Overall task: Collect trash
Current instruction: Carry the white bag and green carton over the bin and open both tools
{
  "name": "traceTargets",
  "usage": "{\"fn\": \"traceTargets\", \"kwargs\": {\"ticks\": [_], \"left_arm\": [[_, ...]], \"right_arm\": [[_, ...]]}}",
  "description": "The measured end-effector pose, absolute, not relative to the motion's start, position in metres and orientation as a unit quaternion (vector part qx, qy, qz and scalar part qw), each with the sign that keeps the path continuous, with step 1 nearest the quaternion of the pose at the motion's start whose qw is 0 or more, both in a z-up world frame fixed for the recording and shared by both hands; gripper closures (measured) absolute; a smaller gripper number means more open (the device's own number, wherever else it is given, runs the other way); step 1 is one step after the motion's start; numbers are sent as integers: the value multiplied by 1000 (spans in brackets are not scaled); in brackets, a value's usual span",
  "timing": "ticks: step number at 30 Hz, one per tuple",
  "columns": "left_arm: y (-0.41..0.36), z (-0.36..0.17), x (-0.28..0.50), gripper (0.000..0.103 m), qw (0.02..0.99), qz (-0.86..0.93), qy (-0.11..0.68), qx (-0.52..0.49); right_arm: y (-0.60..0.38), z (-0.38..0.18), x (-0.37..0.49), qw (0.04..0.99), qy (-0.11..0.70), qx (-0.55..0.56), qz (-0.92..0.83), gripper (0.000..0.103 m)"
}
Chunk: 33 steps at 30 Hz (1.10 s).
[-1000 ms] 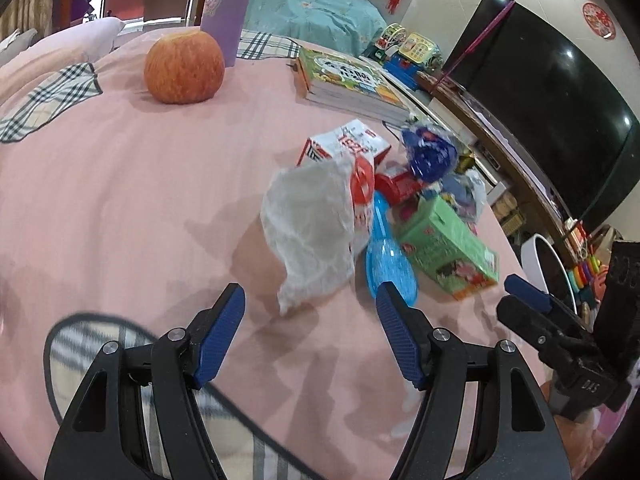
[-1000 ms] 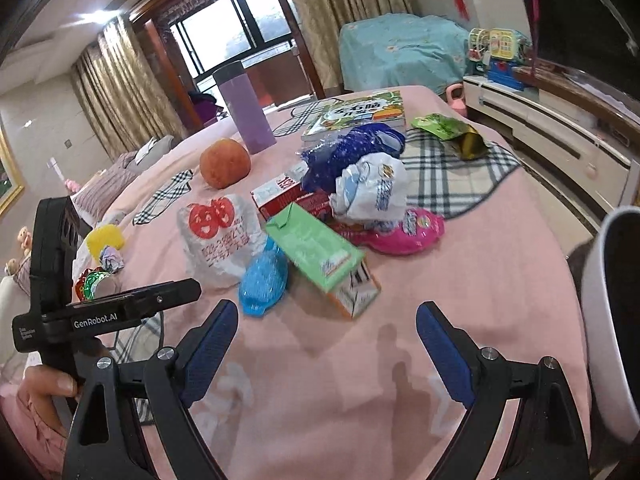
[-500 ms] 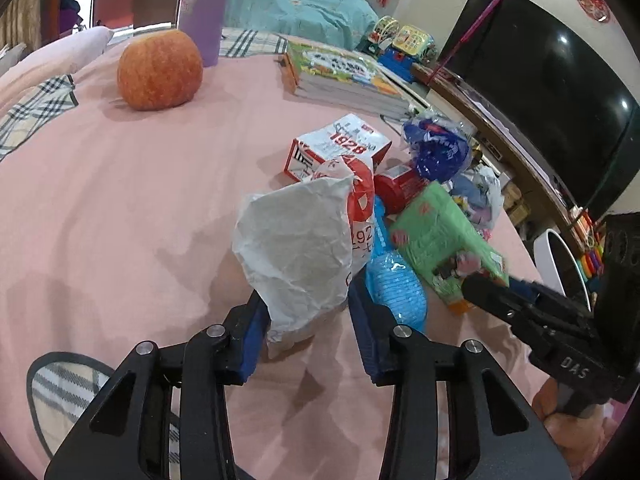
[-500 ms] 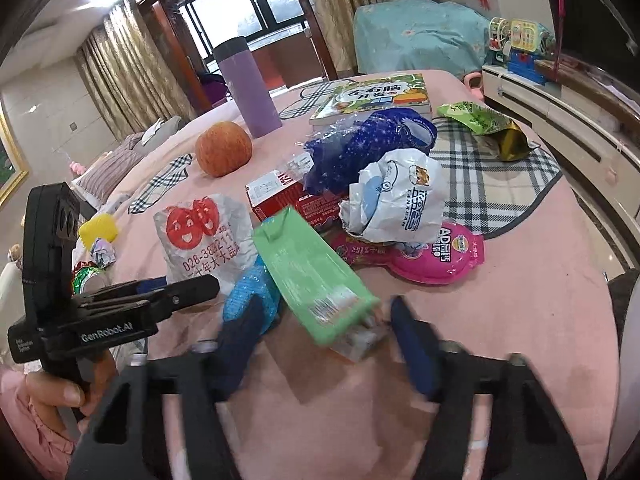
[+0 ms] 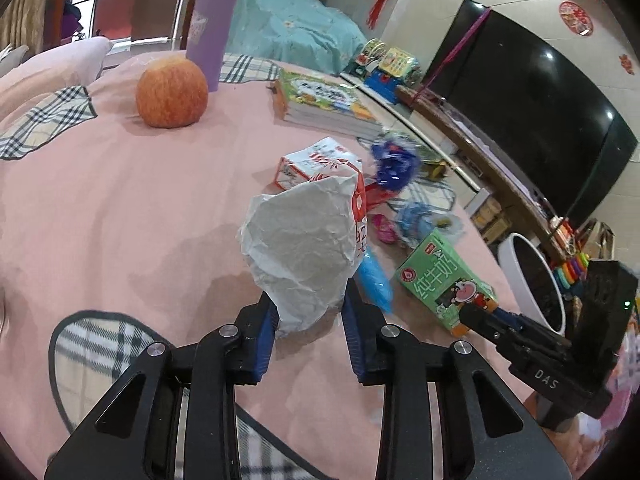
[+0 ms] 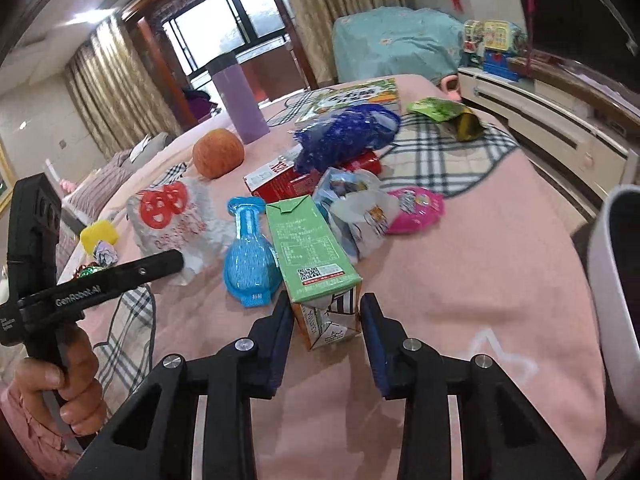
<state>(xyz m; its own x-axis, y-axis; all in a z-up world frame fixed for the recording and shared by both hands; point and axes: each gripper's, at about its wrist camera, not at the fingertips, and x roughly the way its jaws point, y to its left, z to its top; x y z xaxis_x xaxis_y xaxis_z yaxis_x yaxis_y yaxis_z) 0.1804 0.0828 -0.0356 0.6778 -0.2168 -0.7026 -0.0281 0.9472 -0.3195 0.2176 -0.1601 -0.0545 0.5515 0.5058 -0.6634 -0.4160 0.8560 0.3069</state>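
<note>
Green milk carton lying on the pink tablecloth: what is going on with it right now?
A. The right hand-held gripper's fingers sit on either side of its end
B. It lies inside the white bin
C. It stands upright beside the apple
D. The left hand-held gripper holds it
A: in the right wrist view the green milk carton lies flat with its near end between the fingers of the right hand-held gripper.

- The left gripper (image 5: 307, 322) has its blue pads (image 5: 267, 322) pressed against the crumpled paper bag (image 5: 304, 240) from both sides — clamped on it.
- The right gripper (image 6: 326, 332) straddles the near end of the green carton (image 6: 310, 246), pads touching or nearly touching its sides.
- A bare hand (image 6: 66, 396) wraps the left gripper's handle.
</note>
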Motion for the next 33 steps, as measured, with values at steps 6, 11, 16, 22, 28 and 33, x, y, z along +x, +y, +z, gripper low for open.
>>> {"fn": "traceTargets", "kwargs": {"ticks": [6, 11, 16, 22, 28, 33], "left_arm": [[59, -26, 167, 74, 905, -88, 390, -147], [33, -26, 162, 74, 901, -114, 395, -136], [5, -25, 158, 74, 898, -140, 399, -123], [-21, -24, 154, 74, 894, -162, 403, -110], [-46, -21, 155, 74, 890, -183, 407, -95], [-65, -18, 157, 74, 887, -201, 408, -86]], "right_arm": [[-179, -46, 195, 891, 379, 66, 239, 69], [-203, -39, 180, 902, 366, 79, 214, 69], [-232, -35, 170, 909, 359, 102, 185, 69], [-258, -30, 157, 916, 349, 117, 160, 69], [-282, -25, 150, 921, 339, 131, 139, 69], [-297, -25, 145, 925, 333, 138, 123, 69]]}}
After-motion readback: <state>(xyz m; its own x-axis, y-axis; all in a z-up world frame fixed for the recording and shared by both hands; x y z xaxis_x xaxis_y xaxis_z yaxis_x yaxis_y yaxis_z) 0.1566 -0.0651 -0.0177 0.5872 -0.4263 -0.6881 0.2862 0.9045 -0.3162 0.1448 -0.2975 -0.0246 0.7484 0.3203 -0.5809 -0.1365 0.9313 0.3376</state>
